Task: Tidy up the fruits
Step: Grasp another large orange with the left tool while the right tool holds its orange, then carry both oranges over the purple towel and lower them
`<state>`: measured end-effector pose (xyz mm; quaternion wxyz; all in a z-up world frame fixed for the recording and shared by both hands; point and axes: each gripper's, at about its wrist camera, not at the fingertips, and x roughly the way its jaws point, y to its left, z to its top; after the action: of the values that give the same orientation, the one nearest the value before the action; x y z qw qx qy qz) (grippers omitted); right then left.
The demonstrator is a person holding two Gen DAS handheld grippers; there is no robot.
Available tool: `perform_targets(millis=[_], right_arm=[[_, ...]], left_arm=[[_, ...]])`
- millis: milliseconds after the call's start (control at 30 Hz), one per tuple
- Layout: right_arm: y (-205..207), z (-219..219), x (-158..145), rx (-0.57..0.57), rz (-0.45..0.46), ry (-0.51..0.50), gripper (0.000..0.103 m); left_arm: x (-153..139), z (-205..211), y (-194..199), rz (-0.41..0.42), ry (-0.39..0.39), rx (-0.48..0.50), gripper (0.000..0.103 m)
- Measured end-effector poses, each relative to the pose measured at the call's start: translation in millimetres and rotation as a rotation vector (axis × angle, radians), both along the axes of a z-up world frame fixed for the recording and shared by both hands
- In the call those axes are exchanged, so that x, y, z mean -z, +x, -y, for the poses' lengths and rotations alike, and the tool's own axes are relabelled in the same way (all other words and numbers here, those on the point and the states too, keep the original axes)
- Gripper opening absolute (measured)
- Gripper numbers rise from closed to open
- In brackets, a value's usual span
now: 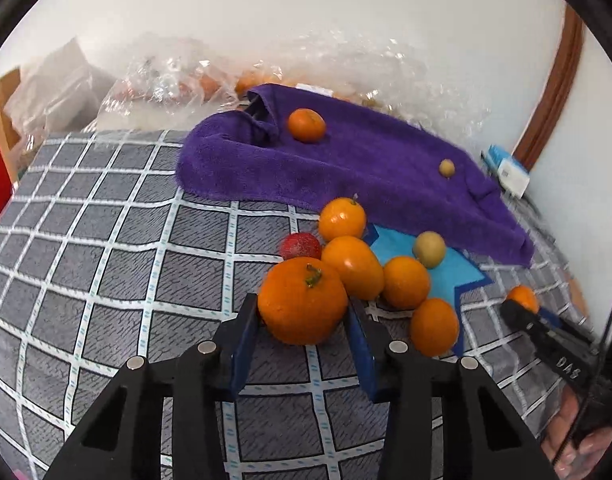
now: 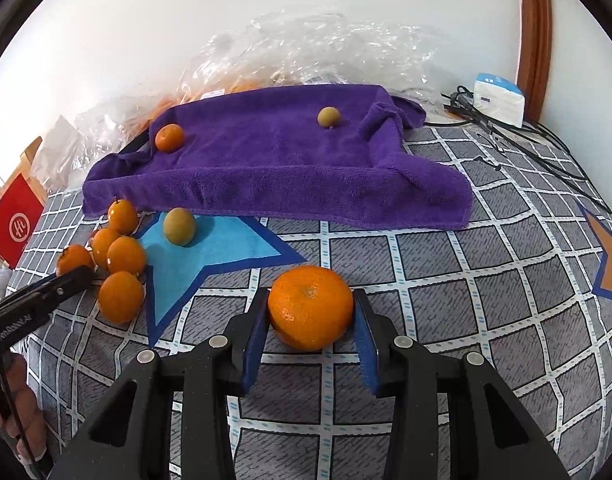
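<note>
Barely started: one small orange tangerine (image 2: 169,137) and one tan-green round fruit (image 2: 328,116) sit upper-frame on my purple terry towel (image 2: 289,160), while my left gripper (image 1: 303,320) pinches a stemmed orange (image 1: 301,300) beside the mid-frame fruit pile (image 1: 386,272) and my right gripper (image 2: 310,312) pinches a loose orange (image 2: 310,306) lower centre.

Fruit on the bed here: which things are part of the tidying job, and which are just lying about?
Job:
oranges
held orange
green fruits
red fruit
purple towel
left tool
right tool

Lying about:
plastic bags
white box
cables
red bag
</note>
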<state>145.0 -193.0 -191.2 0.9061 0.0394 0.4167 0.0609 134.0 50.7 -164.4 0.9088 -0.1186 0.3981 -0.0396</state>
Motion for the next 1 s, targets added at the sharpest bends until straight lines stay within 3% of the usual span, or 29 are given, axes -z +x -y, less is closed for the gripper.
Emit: perform_targets(millis=[167, 1000], right_arm=[[-1, 2, -1, 0.012, 0.004, 0.006, 0.04], [-7, 5, -7, -0.002, 0.057, 0.057, 0.04]], left_arm=[[-2, -12, -8, 0.043, -0.074, -0.025, 0.04], [-16, -10, -29, 0.183, -0.06, -0.04, 0.04]])
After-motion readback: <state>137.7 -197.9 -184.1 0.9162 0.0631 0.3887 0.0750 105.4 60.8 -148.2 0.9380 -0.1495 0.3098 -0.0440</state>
